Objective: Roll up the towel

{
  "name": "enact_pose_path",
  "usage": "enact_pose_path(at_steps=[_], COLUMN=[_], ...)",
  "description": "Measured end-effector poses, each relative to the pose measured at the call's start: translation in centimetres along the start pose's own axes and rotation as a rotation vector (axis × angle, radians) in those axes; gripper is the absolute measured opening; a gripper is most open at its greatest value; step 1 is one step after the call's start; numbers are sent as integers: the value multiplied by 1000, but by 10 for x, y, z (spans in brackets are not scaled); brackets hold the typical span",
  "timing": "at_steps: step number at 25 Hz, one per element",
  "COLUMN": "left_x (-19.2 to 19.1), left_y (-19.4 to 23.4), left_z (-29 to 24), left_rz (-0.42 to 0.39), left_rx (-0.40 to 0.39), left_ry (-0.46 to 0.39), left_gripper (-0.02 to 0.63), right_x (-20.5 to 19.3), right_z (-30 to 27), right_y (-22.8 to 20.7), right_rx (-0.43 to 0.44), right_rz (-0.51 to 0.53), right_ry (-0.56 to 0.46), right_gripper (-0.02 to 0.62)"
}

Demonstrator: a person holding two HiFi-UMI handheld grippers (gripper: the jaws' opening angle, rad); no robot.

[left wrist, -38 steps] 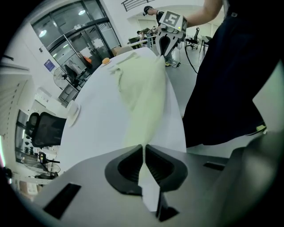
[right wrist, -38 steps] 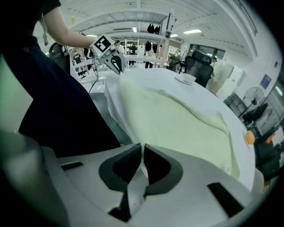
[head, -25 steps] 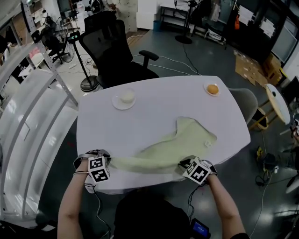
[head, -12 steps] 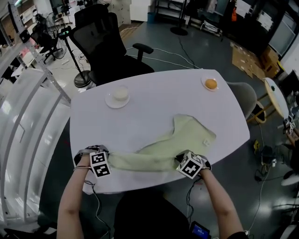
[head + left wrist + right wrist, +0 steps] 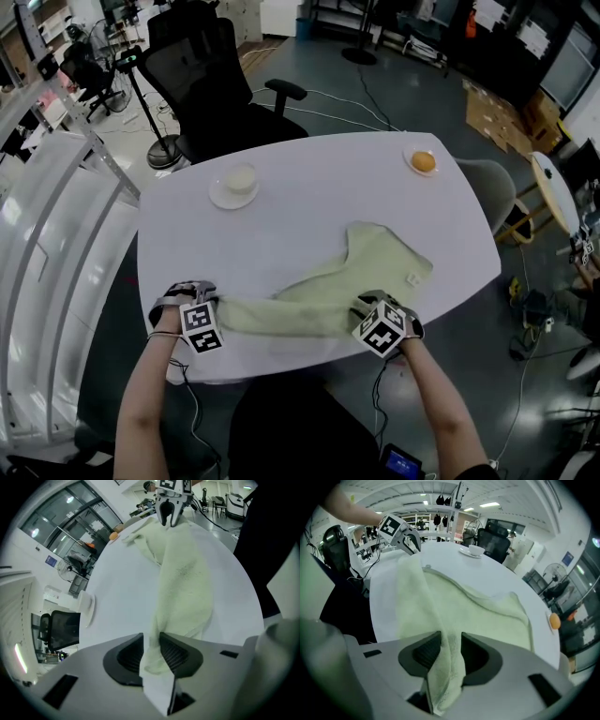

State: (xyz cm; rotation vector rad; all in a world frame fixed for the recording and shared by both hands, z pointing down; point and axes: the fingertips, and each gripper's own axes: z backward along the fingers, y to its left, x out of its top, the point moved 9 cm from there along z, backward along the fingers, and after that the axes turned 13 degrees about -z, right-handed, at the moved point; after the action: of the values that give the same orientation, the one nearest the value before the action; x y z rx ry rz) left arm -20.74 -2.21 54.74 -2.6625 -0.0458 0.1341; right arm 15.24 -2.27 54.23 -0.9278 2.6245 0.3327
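Now the pale green terry towel point(image 5: 370, 272) lies on the white table point(image 5: 300, 211), its near edge bunched into a long band by the front rim. Clamped on it a second ago, the left gripper point(image 5: 151, 654) and right gripper point(image 5: 450, 656) have just been opening: their jaws stand apart, the cloth loose between them. Farther off sit a cup point(image 5: 241, 178), an orange point(image 5: 424, 162) and a black chair point(image 5: 211, 84).

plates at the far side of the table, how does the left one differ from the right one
The left plate is larger than the right plate. The left plate carries a pale cup; the right plate carries an orange fruit. Both are round and lie clear of the towel.
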Motion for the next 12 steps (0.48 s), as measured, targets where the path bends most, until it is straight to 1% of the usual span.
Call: enact_pose_path(at_steps=[3, 5, 9, 12], left_x=[-5, -7, -4, 6], left_y=[8, 10, 7, -2], left_z=[11, 20, 41, 55], left_rz=[119, 167, 216, 211], left_rx=[41, 42, 29, 18], left_ry=[-37, -63, -123, -166], left_gripper=[172, 201, 273, 327], right_x=[0, 0, -4, -9], right_z=[12, 22, 41, 51], right_y=[-3, -4, -4, -1], right_rx=[-47, -70, -96, -108], right_rz=[33, 53, 68, 80], right_ry=[-35, -59, -95, -107], right_gripper=[147, 147, 168, 191])
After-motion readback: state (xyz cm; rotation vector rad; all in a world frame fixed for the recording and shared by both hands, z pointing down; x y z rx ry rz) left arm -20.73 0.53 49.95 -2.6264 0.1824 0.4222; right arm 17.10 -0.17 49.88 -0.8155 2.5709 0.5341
